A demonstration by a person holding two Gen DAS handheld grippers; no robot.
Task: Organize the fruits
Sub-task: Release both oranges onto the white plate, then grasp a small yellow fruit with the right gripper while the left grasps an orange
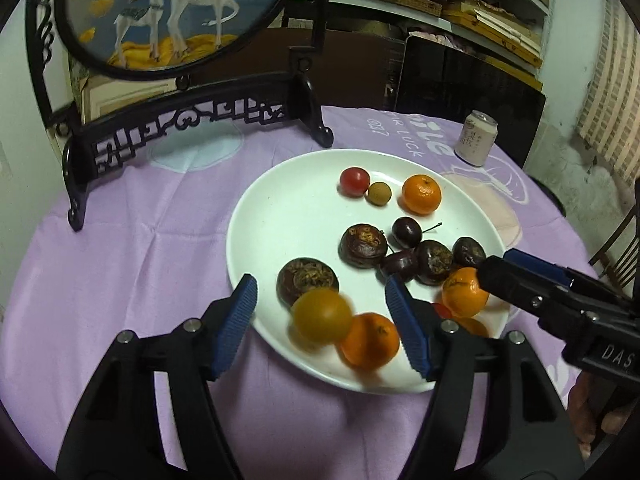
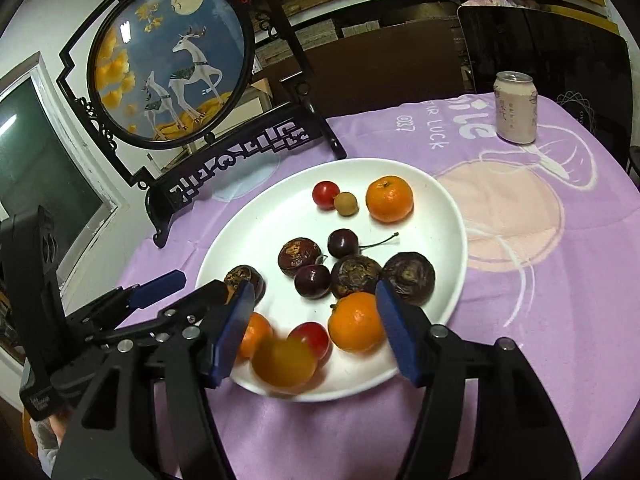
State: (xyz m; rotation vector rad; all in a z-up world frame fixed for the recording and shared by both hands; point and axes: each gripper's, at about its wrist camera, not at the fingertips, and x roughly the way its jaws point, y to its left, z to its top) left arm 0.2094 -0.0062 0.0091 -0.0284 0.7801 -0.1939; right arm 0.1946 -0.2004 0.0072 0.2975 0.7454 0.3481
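Note:
A white plate (image 1: 280, 208) (image 2: 436, 208) on the purple cloth holds several fruits: tangerines (image 1: 421, 195) (image 2: 356, 322), dark wrinkled fruits (image 1: 363, 245) (image 2: 355, 276), cherries (image 1: 406, 232) (image 2: 343, 243), red tomatoes (image 1: 354, 181) (image 2: 326, 195) and a small longan (image 1: 379, 194). A blurred yellow-orange fruit (image 1: 323, 315) (image 2: 285, 365) sits at the plate's near edge, between no pads. My left gripper (image 1: 322, 326) is open over the near rim. My right gripper (image 2: 316, 334) is open over the near fruits; it shows from the side in the left view (image 1: 492, 266).
A black carved stand with a round deer picture (image 1: 160, 12) (image 2: 168, 64) stands behind the plate on the left. A pink drink can (image 1: 476, 138) (image 2: 515, 108) stands at the back right. A dark chair back (image 1: 468, 96) is beyond the table edge.

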